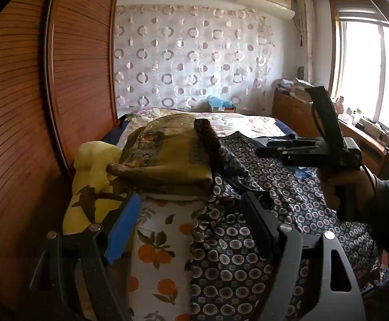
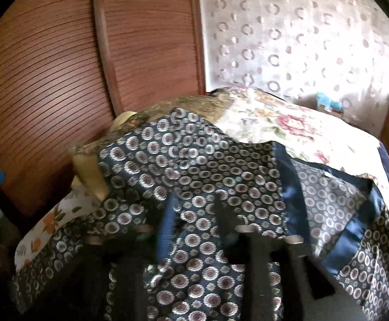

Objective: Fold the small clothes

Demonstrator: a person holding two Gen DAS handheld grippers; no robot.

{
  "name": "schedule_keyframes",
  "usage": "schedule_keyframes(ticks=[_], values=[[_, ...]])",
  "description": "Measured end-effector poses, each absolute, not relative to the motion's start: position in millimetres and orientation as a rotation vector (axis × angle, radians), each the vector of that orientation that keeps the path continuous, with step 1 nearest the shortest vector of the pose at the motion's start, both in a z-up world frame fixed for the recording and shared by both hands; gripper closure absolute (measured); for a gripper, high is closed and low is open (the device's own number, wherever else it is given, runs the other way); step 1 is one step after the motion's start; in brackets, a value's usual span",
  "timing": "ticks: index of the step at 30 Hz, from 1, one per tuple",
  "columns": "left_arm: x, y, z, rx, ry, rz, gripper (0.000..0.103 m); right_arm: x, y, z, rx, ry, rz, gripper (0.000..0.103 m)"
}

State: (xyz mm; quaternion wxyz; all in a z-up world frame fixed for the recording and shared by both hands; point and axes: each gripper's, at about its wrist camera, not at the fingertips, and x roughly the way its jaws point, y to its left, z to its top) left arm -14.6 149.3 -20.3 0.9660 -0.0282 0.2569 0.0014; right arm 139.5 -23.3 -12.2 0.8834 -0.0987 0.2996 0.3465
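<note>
Right wrist view: garment [image 2: 194,165] spread on bed [image 2: 288,123], directly under right tongs [image 2: 194,219], jaws partly apart, nothing gripped. Left tongs [image 1: 191,214] wide, empty, at its near-left edge. Blue hem [image 2: 288,187] runs near-far, right hand nearer.

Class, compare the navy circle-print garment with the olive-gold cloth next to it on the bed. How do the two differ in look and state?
The navy garment carries small ring motifs with satin-blue bands; the olive-gold cloth is muted and brownish with a faint, darker pattern. The navy garment lies spread and rumpled, while the olive-gold cloth sits folded into a thick stack. One navy edge drapes over the cloth's side. Both rest on the bed.
</note>
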Motion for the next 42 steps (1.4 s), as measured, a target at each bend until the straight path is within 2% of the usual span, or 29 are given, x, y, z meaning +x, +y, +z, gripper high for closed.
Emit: schedule_keyframes(ticks=[1, 14, 23, 30, 37, 42], values=[[-14, 148, -21, -0.056, 0.52, 0.001, 0.025, 138, -21, -14, -0.213, 0.618, 0.746, 0.045], [-10, 143, -30, -0.051, 0.555, -0.014, 0.025, 186, 47, -48, -0.364, 0.687, 0.732, 0.045], [8, 133, -33, -0.047, 0.571, -0.042, 0.025, 225, -9, -33, -0.262, 0.685, 0.564, 0.045], [38, 123, -34, -0.017, 0.603, -0.06, 0.025, 189, -55, -23, -0.237, 0.685, 0.604, 0.042], [65, 114, -34, 0.012, 0.63, -0.088, 0.025, 157, -122, -36, -0.275, 0.743, 0.56, 0.042], [93, 112, -35, -0.001, 0.674, -0.117, 0.041, 138, -168, -49, -0.303, 0.81, 0.482, 0.042]])
